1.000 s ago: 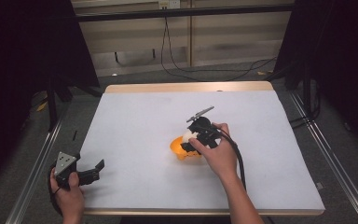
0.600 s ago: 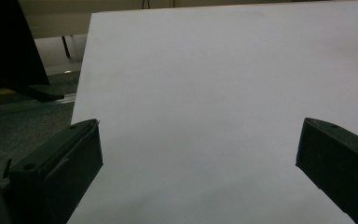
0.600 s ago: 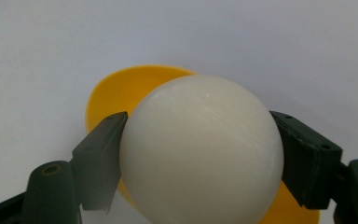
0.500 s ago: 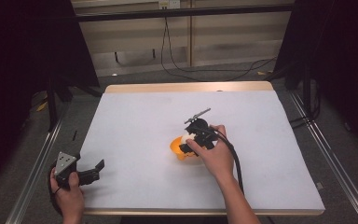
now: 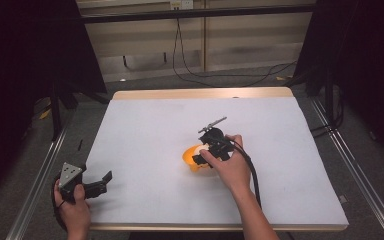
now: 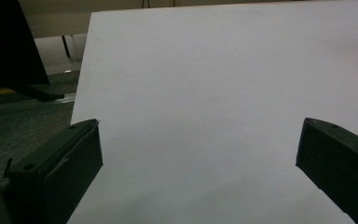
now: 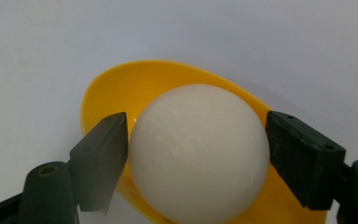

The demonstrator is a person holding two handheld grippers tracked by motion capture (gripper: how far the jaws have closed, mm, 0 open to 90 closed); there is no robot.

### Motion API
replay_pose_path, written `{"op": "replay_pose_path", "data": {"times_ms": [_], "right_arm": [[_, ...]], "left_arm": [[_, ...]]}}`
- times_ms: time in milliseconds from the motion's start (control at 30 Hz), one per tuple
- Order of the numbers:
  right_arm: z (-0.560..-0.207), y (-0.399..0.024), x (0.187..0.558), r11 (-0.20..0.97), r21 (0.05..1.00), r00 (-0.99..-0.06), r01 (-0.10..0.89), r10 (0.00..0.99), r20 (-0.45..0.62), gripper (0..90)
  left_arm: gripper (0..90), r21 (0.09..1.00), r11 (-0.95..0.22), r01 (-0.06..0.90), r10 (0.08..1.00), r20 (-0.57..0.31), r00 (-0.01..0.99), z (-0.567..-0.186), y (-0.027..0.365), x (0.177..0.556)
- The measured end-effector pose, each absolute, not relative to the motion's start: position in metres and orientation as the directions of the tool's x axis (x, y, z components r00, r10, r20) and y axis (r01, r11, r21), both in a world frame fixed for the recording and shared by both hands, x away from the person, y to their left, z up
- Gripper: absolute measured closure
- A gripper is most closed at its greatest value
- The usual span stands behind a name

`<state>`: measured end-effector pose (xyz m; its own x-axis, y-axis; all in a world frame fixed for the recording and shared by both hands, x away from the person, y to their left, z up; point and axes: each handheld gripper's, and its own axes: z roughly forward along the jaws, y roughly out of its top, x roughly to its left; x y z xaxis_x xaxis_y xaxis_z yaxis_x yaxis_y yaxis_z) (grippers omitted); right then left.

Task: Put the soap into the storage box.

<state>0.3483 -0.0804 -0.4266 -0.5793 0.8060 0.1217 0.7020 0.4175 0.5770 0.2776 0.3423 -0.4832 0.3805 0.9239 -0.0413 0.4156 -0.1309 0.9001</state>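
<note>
**One light, slick ball sitting in a bowl**

The ball (image 7: 198, 154) sits in the yellow bowl (image 7: 116, 88) near the middle of the surface (image 5: 145, 125). The right gripper (image 5: 200, 159) has its fingers (image 7: 102, 154) at either side of the ball. They have just been easing apart, and a sliver of gap shows at one pad.

The ball looks smooth, hard and light, so it would likely slip or roll. It is best taken across its widest part with gentle pressure. The bowl looks like thin plastic that could slide or tip.

The left gripper (image 5: 102, 182) rests at the near left edge, its fingers spread wide on nothing.

Count: one ball, one bowl, two grippers.
</note>
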Motion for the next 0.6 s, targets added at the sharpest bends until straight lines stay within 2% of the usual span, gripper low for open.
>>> {"op": "replay_pose_path", "data": {"times_ms": [267,600], "right_arm": [[-0.419,-0.089,0.347,0.388,0.602,-0.564,0.698,0.816,0.128,20.2],[-0.413,-0.102,0.343,0.345,0.644,-0.530,0.683,0.841,0.112,7.3]], "left_arm": [[0.1,0.900,-0.132,0.414,0.923,-0.040,0.382,-0.483,0.342,0.278],[0.1,0.901,-0.133,0.414,0.923,-0.039,0.382,-0.483,0.342,0.278]]}}
